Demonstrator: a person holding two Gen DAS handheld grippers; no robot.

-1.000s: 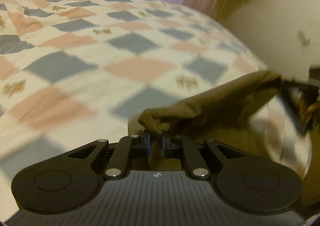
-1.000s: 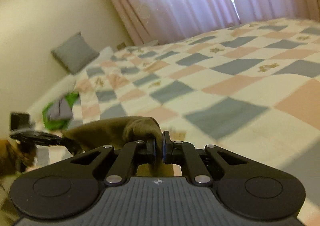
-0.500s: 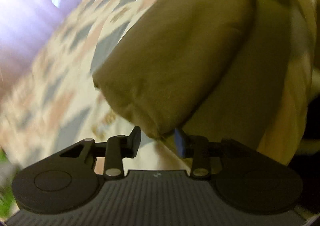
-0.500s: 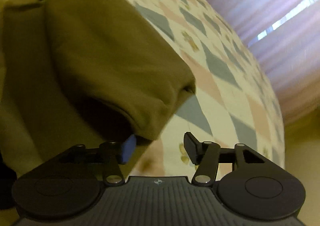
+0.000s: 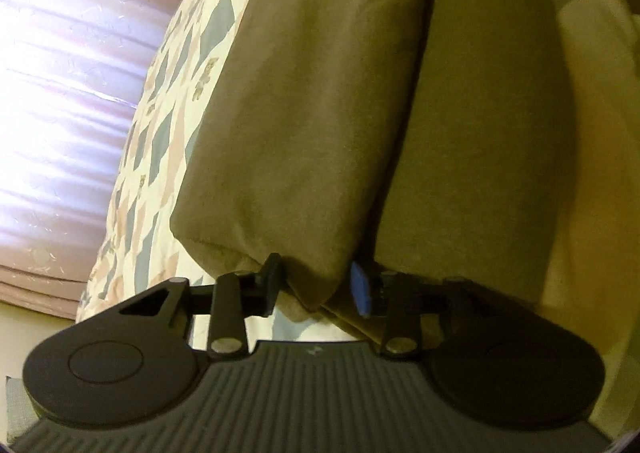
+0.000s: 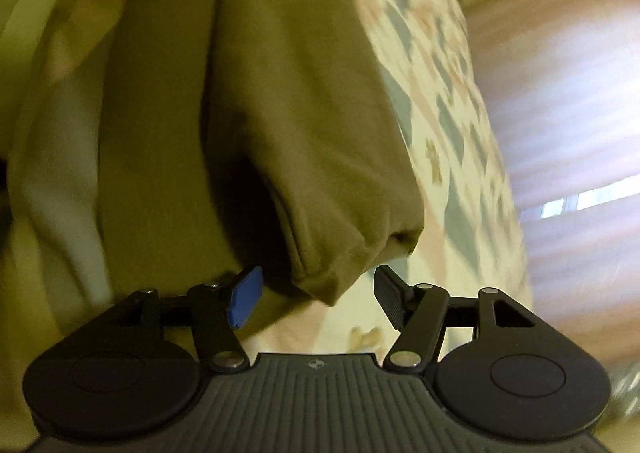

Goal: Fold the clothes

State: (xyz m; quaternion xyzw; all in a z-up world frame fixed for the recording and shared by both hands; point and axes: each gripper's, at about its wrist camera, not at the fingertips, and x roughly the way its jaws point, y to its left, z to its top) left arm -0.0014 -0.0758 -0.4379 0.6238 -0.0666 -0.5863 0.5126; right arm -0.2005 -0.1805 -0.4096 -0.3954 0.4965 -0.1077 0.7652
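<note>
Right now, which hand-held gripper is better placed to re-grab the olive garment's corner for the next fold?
Left, probably. The left hand-held gripper has the olive garment corner between its closing jaws. The right hand-held gripper stands open, the folded corner only at the mouth of its jaws, over the checked bedspread.

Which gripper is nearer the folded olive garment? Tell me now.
Left. The left gripper straddles a corner of the folded olive garment, jaws closing, cloth filling the gap. The right gripper also straddles a corner, with gaps on both sides.
</note>
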